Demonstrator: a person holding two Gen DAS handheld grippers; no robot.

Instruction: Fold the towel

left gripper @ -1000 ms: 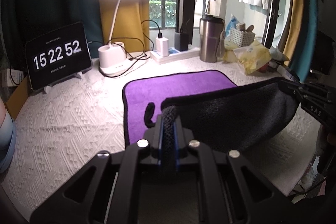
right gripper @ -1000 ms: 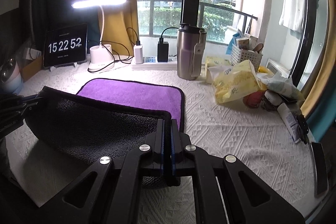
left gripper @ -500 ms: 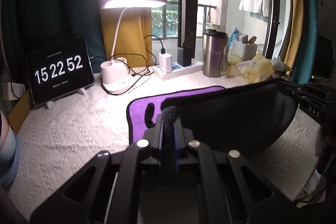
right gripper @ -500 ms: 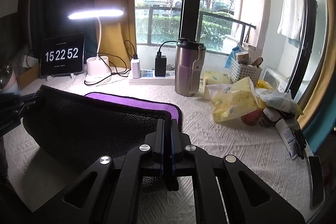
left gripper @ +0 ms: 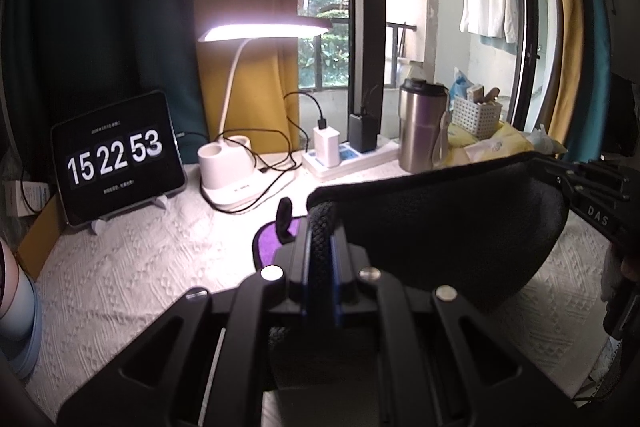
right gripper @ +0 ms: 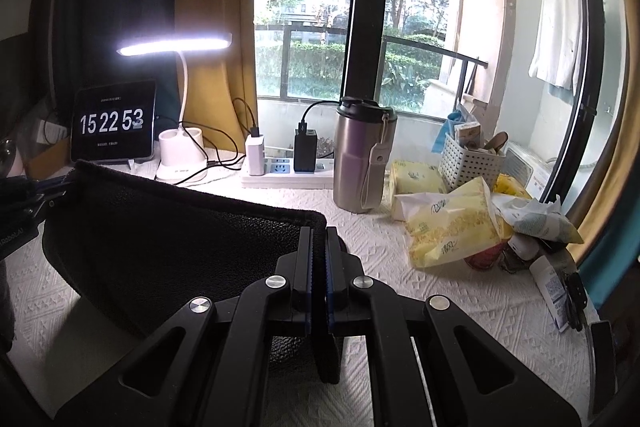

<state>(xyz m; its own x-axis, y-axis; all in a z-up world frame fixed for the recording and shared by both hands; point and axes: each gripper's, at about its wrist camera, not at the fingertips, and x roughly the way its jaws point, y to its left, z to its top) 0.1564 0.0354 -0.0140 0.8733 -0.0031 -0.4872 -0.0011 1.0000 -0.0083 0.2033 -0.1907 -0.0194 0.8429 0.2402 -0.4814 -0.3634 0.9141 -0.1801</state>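
Hanging between two grippers, one towel point(left gripper: 440, 227) of dark rough cloth sags in a curve above the white embossed table point(left gripper: 120, 267); left gripper point(left gripper: 320, 227) and right gripper point(right gripper: 318, 247) each pinch a corner.

Black gripper point(left gripper: 320, 247), blue pads, silver screws, seemingly plastic.
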